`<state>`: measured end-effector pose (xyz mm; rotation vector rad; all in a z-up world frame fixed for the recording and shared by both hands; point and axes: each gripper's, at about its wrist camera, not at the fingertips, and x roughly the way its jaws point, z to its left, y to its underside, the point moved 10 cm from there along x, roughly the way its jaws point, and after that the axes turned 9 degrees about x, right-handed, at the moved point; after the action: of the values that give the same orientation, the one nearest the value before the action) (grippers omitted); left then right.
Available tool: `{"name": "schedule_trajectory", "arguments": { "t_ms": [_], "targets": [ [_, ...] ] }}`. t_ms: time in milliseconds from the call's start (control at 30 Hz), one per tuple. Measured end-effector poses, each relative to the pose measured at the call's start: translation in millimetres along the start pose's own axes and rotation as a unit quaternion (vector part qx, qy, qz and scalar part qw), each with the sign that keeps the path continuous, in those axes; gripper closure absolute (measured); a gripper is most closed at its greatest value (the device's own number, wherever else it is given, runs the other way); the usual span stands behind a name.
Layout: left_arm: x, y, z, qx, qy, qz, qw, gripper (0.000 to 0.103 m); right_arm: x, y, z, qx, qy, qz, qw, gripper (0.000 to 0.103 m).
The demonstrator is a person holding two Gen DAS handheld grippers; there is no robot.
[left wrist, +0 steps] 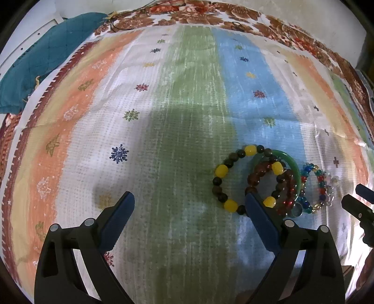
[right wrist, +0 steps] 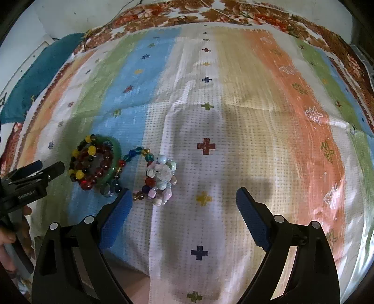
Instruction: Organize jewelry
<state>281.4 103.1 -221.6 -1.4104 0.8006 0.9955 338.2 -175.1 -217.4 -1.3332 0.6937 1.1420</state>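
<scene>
striped cloth (left wrist: pixel 191 98) in orange, white, green and blue, printed with little snowflakes and crosses, covers the surface, with a brown floral sheet (left wrist: pixel 233 21) showing along its far edge and a teal quilted cushion (left wrist: pixel 35 60) off to the far left.

the jewelry sits bunched together on the blue stripe. a bracelet of dark and yellow beads (left wrist: pixel 222 170) lies flat, overlapping a green bangle (left wrist: pixel 295 166) and a dark red bead bracelet (left wrist: pixel 287 198) that rests inside the bangle's ring. just beside them on the right is a bracelet of mixed clear coloured beads (right wrist: pixel 131 153), and touching that, on the white stripe, a pale pastel beaded piece (right wrist: pixel 161 175) heaped in a small clump.

the left tool (left wrist: pixel 189 203) has its blue-padded fingers spread wide apart with nothing between them; its right finger crosses in front of the yellow-beaded bracelet's near edge. the right tool (right wrist: pixel 182 198) is likewise spread wide and empty, its left fingertip just beside the coloured beads and the pastel clump. whether either tip touches the beads i cannot tell.
</scene>
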Motion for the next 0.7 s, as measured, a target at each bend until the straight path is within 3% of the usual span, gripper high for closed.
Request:
{"name": "schedule_trajectory", "arguments": {
  "t_ms": [633, 700],
  "targets": [
    [27.0, 0.3, -1.5, 0.033, -0.014, 0.009, 0.9993, 0.01, 31.2, -8.1, -9.2, 0.045, -0.005, 0.02, 0.999, 0.013],
    [26.4, 0.0, -1.8, 0.036, -0.017, 0.005, 0.9992, 0.015, 31.0, -9.8, -9.6, 0.046, -0.004, 0.018, 0.999, 0.013]
  ]
}}
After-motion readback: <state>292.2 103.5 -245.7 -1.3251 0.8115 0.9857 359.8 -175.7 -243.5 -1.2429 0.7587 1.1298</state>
